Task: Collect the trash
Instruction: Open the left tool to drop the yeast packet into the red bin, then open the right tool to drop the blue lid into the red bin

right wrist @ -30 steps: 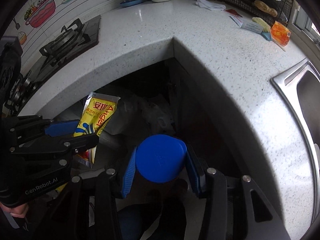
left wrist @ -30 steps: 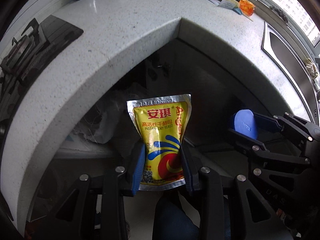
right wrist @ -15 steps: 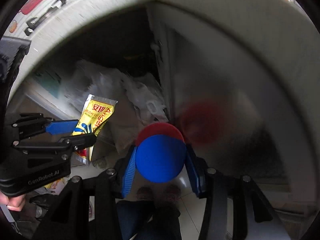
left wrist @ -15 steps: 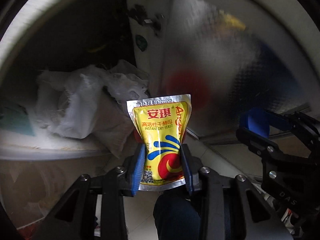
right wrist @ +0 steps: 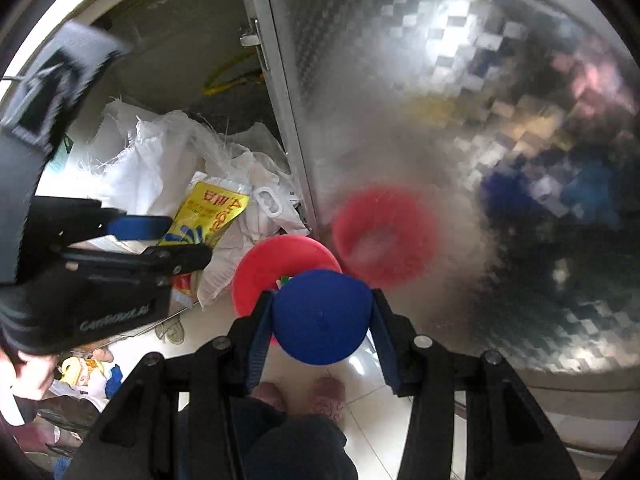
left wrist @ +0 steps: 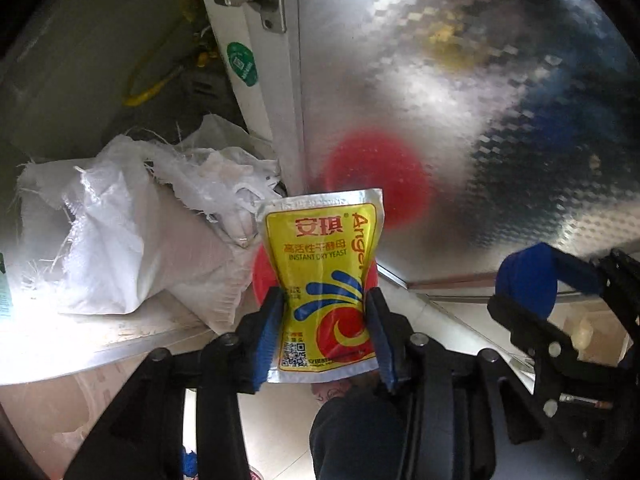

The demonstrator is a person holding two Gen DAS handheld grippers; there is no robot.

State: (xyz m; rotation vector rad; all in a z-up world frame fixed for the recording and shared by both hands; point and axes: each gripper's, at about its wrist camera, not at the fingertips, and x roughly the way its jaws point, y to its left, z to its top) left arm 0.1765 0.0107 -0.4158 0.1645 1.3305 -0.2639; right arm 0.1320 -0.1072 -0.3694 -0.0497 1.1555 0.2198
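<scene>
My left gripper (left wrist: pixel 324 308) is shut on a yellow instant dry yeast packet (left wrist: pixel 326 276), held upright. The packet also shows in the right wrist view (right wrist: pixel 208 216), in the left gripper (right wrist: pixel 176 240). My right gripper (right wrist: pixel 322 312) is shut on a blue round-topped cup (right wrist: pixel 320 316); it shows in the left wrist view (left wrist: pixel 524 280) too. A red bin (right wrist: pixel 276 260) stands on the floor just beyond and below both held items, partly hidden behind them. In the left wrist view only its red rim (left wrist: pixel 260 276) peeks out behind the packet.
A shiny checker-pattern cabinet door (right wrist: pixel 460 120) stands open on the right and reflects the red bin. White woven sacks and plastic bags (left wrist: pixel 132 216) fill the open cabinet on the left. Pale floor tiles (right wrist: pixel 380 400) and the person's slippers (right wrist: pixel 328 396) lie below.
Both grippers have dropped from countertop level to below the counter, close to the open cabinet and red bin. Both keep their holds on the packet and the blue cup.
</scene>
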